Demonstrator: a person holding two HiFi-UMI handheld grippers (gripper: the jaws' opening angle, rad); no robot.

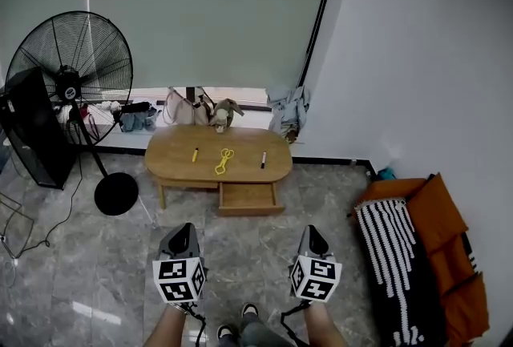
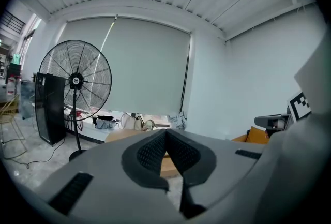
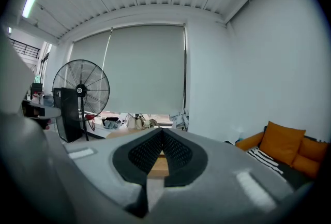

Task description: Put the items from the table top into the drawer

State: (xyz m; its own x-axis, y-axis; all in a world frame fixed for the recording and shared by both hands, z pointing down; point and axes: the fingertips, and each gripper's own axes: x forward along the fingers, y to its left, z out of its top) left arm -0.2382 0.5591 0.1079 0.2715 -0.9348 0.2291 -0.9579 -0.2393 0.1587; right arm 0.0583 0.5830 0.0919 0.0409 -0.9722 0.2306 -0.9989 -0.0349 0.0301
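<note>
Your left gripper (image 1: 183,229) and right gripper (image 1: 311,232) are pressed together, empty, well apart from the table (image 1: 160,153); a yellow pen (image 1: 195,154), yellow loop (image 1: 224,160) and dark pen (image 1: 263,159) lie there above the open drawer (image 1: 248,197).

Grey marble floor (image 1: 88,273), drawn pale roller blind (image 1: 208,9), black pedestal fan (image 1: 72,69), orange sofa (image 1: 446,215), white wall (image 1: 417,57)

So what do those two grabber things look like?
The left gripper and right gripper each have a smooth grey shell that narrows to a point, with black dimpled pads inside the jaws. Behind each sits a white cube printed with black square markers. A thin black cable trails from under each cube.
</note>
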